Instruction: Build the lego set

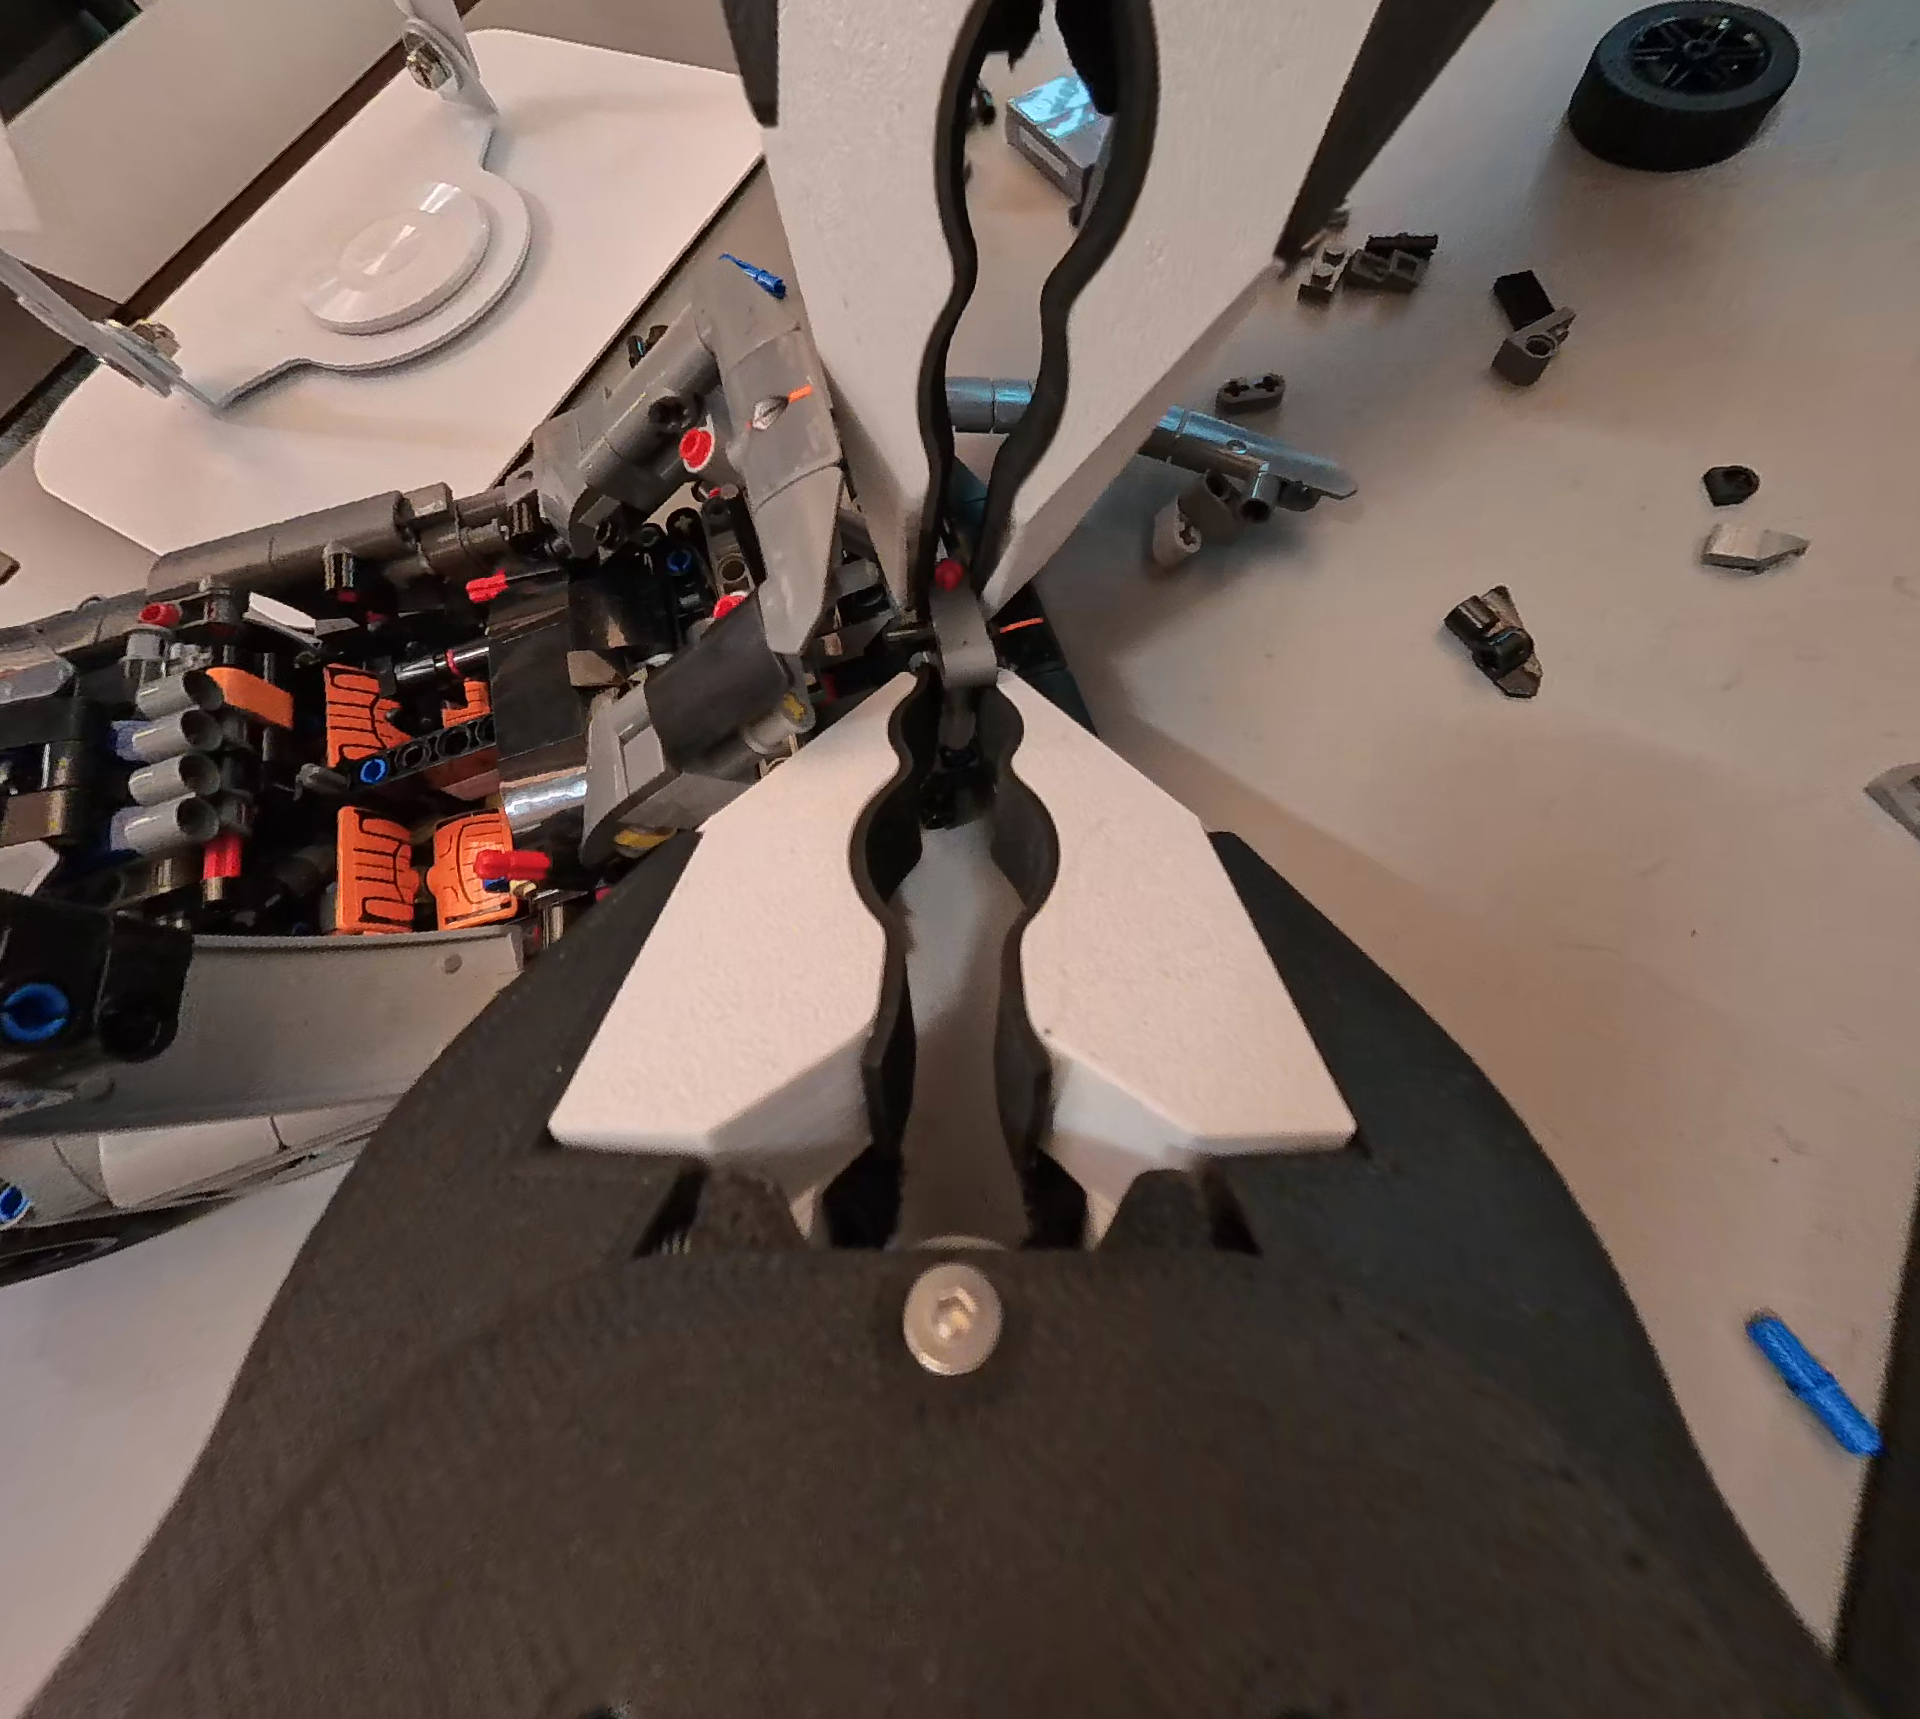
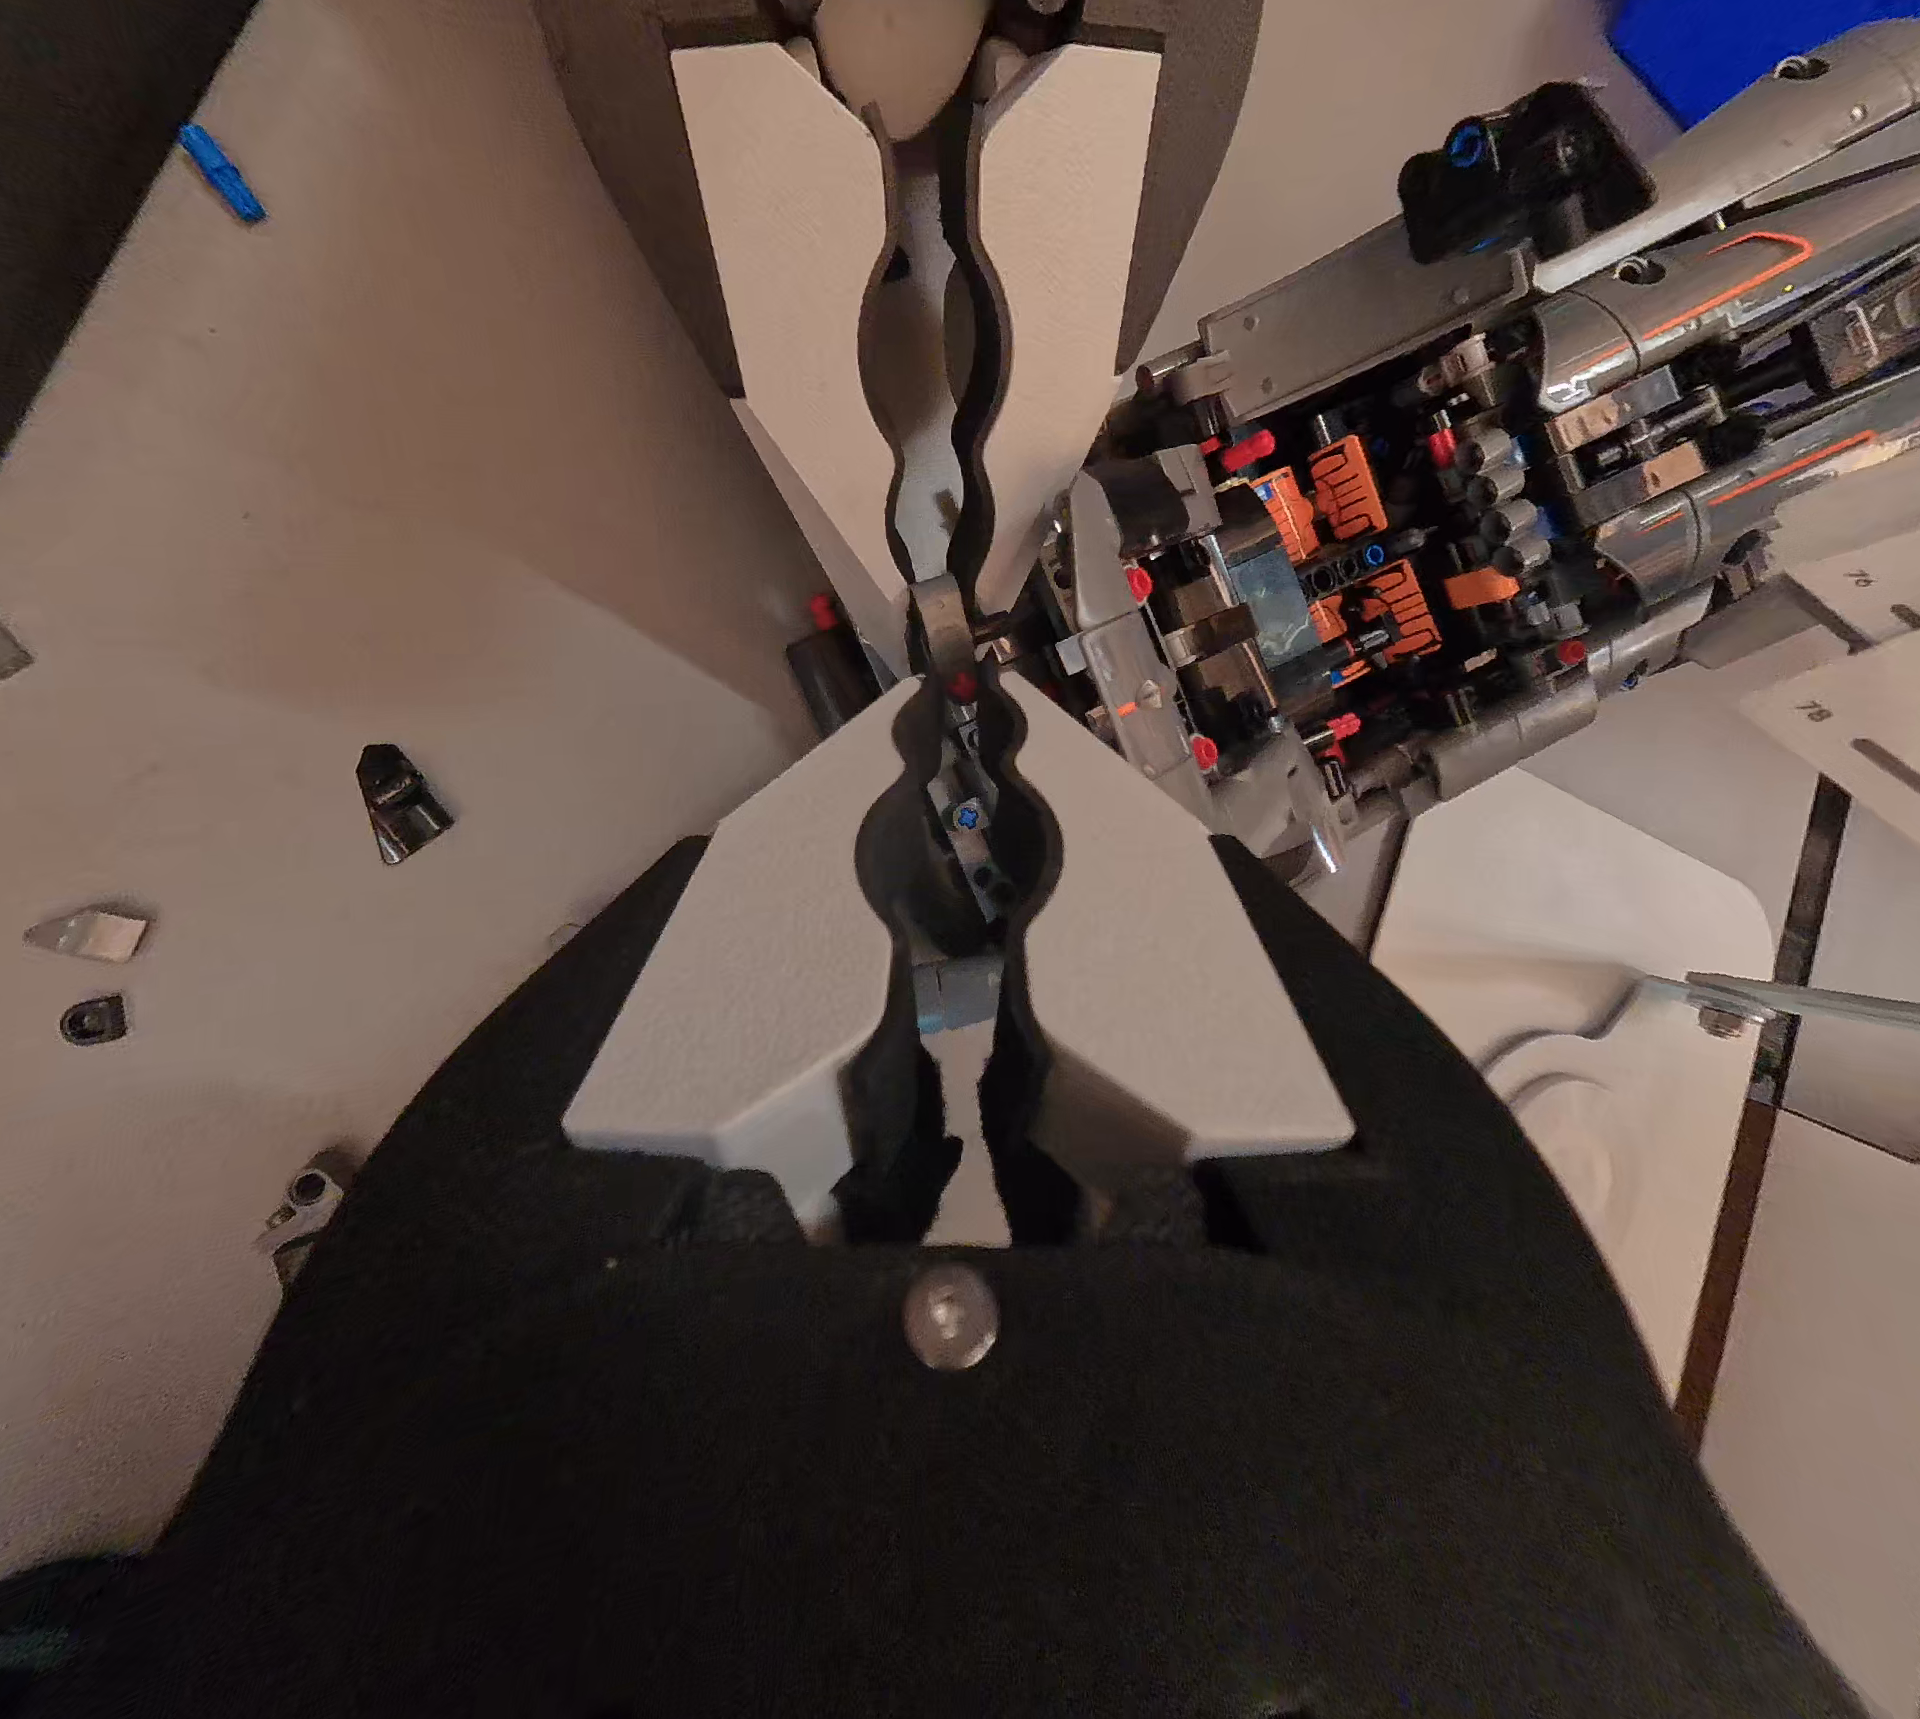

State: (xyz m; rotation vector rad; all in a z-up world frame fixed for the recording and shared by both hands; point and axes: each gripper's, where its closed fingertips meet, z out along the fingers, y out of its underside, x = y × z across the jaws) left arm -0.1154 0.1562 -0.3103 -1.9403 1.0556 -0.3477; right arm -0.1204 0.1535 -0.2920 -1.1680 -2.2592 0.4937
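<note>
The two hand-held grippers met tip to tip over the pale matt table top [image 1: 1403, 838]; where they met, a small dark grey rounded plastic connector piece [image 1: 964, 635] was nipped between them, most of it hidden by the fingers. The left gripper [image 1: 956, 682], white wedge-shaped fingers edged with wavy black rubber on a rough black printed body, was pressed onto the lower end of that piece; the right gripper [image 2: 961, 693], of the same build, pinched its other end beside a tiny red pin [image 2: 962, 685]. Behind the right gripper's fingers a short grey and black sub-assembly with a blue cross-axle end [image 2: 968, 817] showed only through the gap; how it joined the connector could not be made out.

The large grey, black and orange brick-built car model [image 1: 416, 734] lay just left of the meeting point in the left wrist view, its far end cut off by the frame; orange ribbed panels and grey tubular exhausts filled its open middle. A white flat stand with a round disc [image 1: 416, 256] sat beyond it.

To the right the table was roomier, scattered with loose parts well apart: a black rubber tyre on a spoked wheel [image 1: 1683, 95], small dark grey angled pieces [image 1: 1496, 639], and a blue ridged pin [image 1: 1813, 1399] near the edge.
</note>
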